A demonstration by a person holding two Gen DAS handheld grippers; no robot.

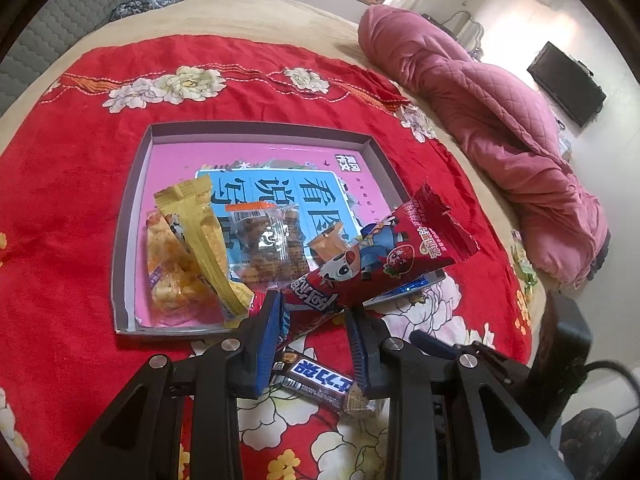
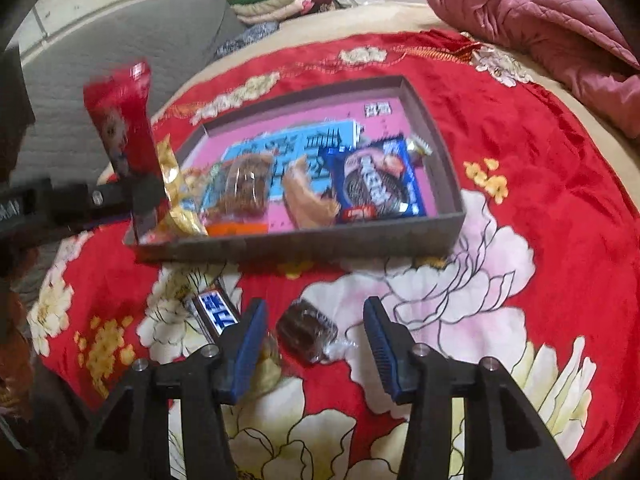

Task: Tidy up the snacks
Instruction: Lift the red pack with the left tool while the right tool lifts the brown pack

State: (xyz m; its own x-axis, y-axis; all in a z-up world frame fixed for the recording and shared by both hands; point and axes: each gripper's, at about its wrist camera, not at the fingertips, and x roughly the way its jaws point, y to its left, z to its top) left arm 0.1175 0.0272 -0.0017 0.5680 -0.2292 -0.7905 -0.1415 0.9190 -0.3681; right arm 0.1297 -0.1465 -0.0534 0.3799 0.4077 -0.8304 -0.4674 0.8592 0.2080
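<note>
Tray (image 1: 132, 208): one, five packets counted inside.
Left gripper (image 1: 312, 320): clenched on red strawberry snack packet (image 1: 384, 256), held over near tray edge.
Right gripper (image 2: 314, 332): wide open, around brown wrapped cake (image 2: 306, 330) on blanket.
Chocolate bar (image 1: 320, 380): one, near blanket edge.

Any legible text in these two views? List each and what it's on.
"看图说话" (upside down, partly covered; my best reading): blue panel on the box floor.
"士力架" (upside down): dark chocolate bar on the red blanket.
Red strawberry snack pack in the left hand-held gripper: large characters partly hidden, small print unreadable.
Blue cookie pack: logo blurred.
Orange label on the clear packet: too small.
</note>
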